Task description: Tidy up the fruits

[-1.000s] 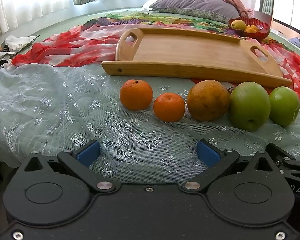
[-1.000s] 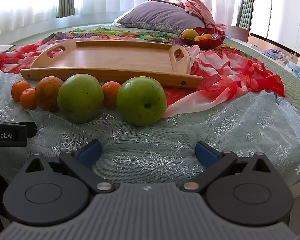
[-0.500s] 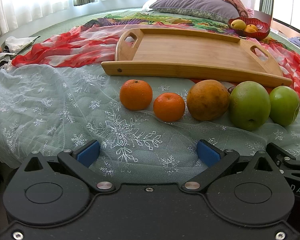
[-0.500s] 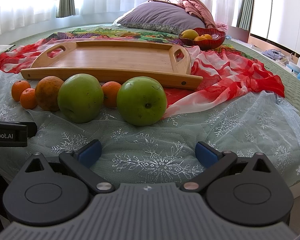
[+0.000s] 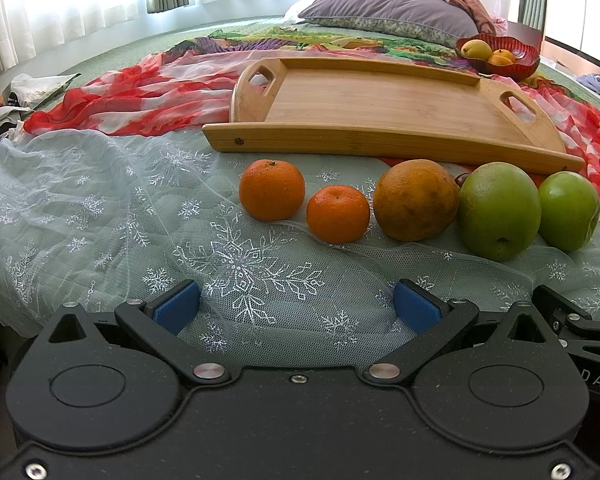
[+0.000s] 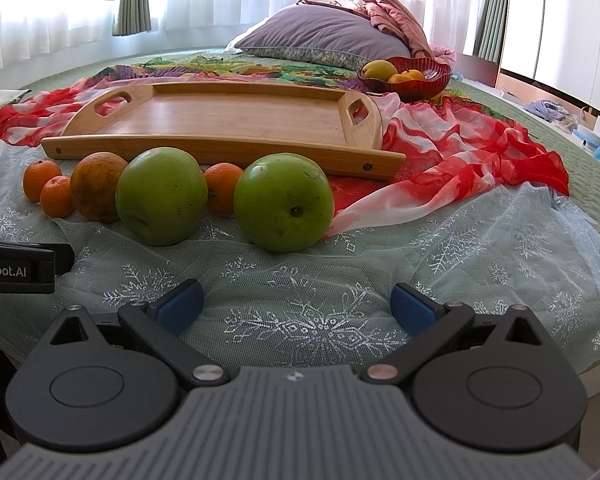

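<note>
A row of fruit lies on a pale lace cloth before an empty wooden tray [image 5: 380, 100] [image 6: 228, 116]. From the left: two small tangerines [image 5: 272, 189] [image 5: 338, 213], a dull large orange [image 5: 415, 199] [image 6: 97, 185], two green apples [image 5: 498, 210] [image 5: 568, 210]. In the right wrist view the apples [image 6: 162, 195] [image 6: 283, 201] lie nearest, with a third tangerine [image 6: 222, 187] behind them. My left gripper [image 5: 297, 306] is open and empty, short of the tangerines. My right gripper [image 6: 297, 305] is open and empty, short of the right apple.
A red glass bowl [image 5: 516, 65] [image 6: 420, 82] with yellow and orange fruit stands behind the tray's right end. A red-white scarf [image 6: 460, 160] lies under and around the tray. A purple pillow [image 5: 388, 10] lies at the back. The bed edge drops off at right [image 6: 596, 368].
Both grippers have barely drifted; the fruit and tray have not moved.
</note>
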The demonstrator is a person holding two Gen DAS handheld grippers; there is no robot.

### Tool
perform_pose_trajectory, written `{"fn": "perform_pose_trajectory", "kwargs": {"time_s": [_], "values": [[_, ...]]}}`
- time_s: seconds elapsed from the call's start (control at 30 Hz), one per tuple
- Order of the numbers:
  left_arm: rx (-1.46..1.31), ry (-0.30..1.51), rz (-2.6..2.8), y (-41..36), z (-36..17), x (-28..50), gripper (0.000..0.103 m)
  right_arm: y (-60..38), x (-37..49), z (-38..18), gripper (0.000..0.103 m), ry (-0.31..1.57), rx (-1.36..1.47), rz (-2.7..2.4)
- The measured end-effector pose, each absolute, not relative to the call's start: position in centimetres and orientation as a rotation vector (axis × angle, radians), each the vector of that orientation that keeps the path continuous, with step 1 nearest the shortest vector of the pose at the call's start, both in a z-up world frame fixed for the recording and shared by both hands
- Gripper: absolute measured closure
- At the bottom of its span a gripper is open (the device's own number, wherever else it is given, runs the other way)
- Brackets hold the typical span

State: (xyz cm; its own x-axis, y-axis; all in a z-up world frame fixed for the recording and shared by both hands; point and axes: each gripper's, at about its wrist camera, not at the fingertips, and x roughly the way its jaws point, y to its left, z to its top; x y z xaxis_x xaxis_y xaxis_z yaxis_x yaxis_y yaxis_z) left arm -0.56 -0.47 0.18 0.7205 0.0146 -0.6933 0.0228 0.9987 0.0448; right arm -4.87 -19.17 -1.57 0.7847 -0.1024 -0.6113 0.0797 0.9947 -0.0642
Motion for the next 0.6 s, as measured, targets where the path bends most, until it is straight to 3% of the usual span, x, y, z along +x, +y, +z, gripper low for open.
{"fn": "perform_pose_trajectory", "kwargs": {"time_s": [0.6], "values": [[0.053,0.764,-0.004,-0.49,0.16,-0.61,0.000,-19.10,-5.04,-1.64,0.000,0.658,-0.037,-0.098]]}}
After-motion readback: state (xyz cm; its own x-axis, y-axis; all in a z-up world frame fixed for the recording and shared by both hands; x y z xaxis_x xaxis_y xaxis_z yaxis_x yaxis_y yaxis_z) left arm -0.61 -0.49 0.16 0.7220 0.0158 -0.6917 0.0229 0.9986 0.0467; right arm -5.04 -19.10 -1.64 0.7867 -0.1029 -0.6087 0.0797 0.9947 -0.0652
